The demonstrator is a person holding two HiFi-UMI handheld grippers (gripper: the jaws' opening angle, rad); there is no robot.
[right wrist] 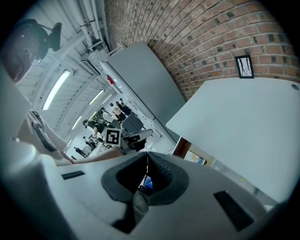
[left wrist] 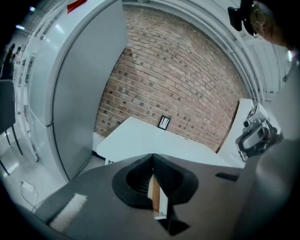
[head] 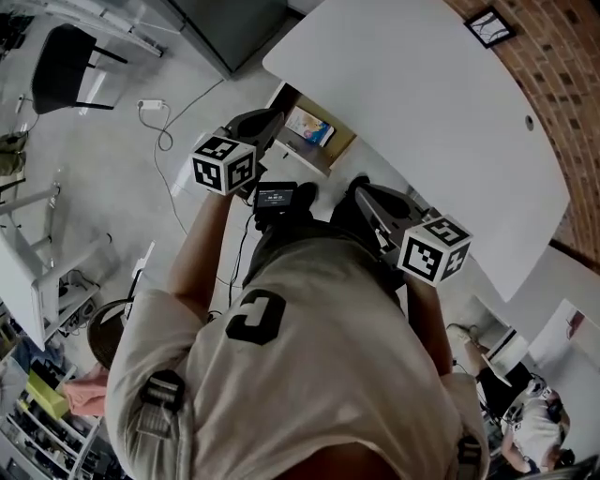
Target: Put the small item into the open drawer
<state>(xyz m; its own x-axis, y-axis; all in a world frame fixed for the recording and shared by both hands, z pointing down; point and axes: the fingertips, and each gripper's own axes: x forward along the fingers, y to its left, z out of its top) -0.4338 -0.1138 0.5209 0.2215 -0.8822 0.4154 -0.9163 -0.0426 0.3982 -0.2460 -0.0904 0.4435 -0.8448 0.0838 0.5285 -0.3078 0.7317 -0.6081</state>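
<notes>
**Head view:** The item (head: pixel 310 126), a small colourful pack, lies inside the drawer (head: pixel 330 157), which stands pulled out from under the table (head: pixel 422 103). The left gripper (head: pixel 275 118) hovers just beside the drawer, on its left. The right gripper (head: pixel 364 192) is near the drawer's front, on the person's side. Neither touches the item. By my reading the placing is done and this is the pulling-away step. The next move calls only for drawing both grippers back without knocking the drawer. Counted here are two grippers, one drawer, one item, one table, one frame (head: pixel 488 25) and one chair (head: pixel 66 66), the last two well apart from the drawer.

**Left gripper view:** The left gripper (left wrist: pixel 152 158) has its jaws pressed together with nothing held. It looks over the table (left wrist: pixel 154 138), above the drawer, which does not show plainly here. One frame (left wrist: pixel 163 123) shows.

**Right gripper view:** The right gripper (right wrist: pixel 147 156) also has its jaws together and is empty. The drawer (right wrist: pixel 180 146) shows ahead with the one item (right wrist: pixel 197 160) in it. The left gripper (right wrist: pixel 133 136) shows to the drawer's left.
</notes>
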